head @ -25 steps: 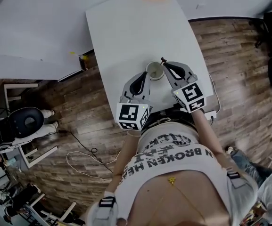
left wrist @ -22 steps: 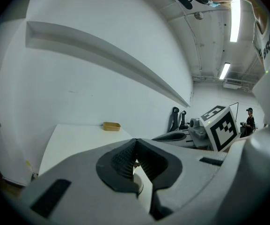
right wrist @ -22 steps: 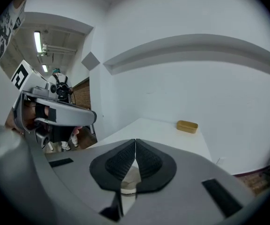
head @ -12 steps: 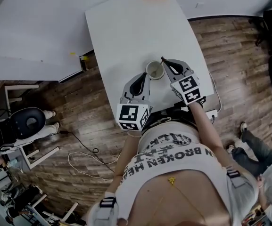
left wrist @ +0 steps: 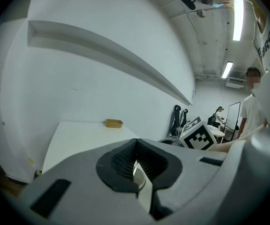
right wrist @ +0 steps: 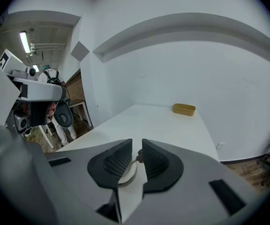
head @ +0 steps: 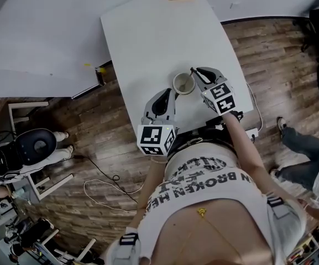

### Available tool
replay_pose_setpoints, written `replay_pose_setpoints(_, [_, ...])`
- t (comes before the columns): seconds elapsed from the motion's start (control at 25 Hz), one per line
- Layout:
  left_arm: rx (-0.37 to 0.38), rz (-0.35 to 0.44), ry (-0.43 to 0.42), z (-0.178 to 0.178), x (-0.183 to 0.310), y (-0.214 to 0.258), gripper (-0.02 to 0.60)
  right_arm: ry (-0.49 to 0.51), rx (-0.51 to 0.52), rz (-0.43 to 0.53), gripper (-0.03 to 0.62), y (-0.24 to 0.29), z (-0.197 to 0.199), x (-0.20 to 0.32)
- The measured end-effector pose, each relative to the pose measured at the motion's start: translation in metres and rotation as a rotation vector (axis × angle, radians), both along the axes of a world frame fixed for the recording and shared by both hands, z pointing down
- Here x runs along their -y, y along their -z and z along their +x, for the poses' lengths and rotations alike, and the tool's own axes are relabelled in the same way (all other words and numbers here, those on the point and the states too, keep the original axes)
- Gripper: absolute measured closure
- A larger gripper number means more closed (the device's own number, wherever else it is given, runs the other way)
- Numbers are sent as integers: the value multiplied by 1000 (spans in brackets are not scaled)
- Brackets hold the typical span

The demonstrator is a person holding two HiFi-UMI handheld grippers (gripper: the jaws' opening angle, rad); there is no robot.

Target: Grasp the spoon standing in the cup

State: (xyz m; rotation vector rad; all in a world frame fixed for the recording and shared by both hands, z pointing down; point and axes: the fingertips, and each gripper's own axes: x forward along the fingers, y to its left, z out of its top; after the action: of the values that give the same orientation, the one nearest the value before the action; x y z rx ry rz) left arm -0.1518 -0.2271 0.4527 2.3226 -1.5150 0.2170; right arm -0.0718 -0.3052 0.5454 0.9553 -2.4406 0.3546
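- Spoon, thin dark handle (head: 192, 70), stands at 1 o'clock in the pale round cup (head: 183, 83); my right claw (head: 195, 73) has dropped onto it.
- Its jaws have just cracked apart, handle between, not yet pinched.
- Left claw (head: 170, 94): together.

the right gripper (head: 197, 74) dropped lower beside the cup (head: 183, 84), and its marker cube slid up the head view. its jaws had just been opening to a narrow gap, with the spoon (right wrist: 138, 159) tip showing in it. a bystander's legs (head: 300, 148) walked farther along the right edge.
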Motion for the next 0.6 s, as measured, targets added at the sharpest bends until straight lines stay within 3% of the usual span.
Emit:
replay_pose_setpoints(0.16, [8, -11, 3, -1, -2, -4, 583, -2, -3, -49, 483, -14, 2, 6])
replay_pose_setpoints(0.6, [32, -43, 29, -6, -7, -9, 583, 8, 19, -215, 424, -52, -2, 19])
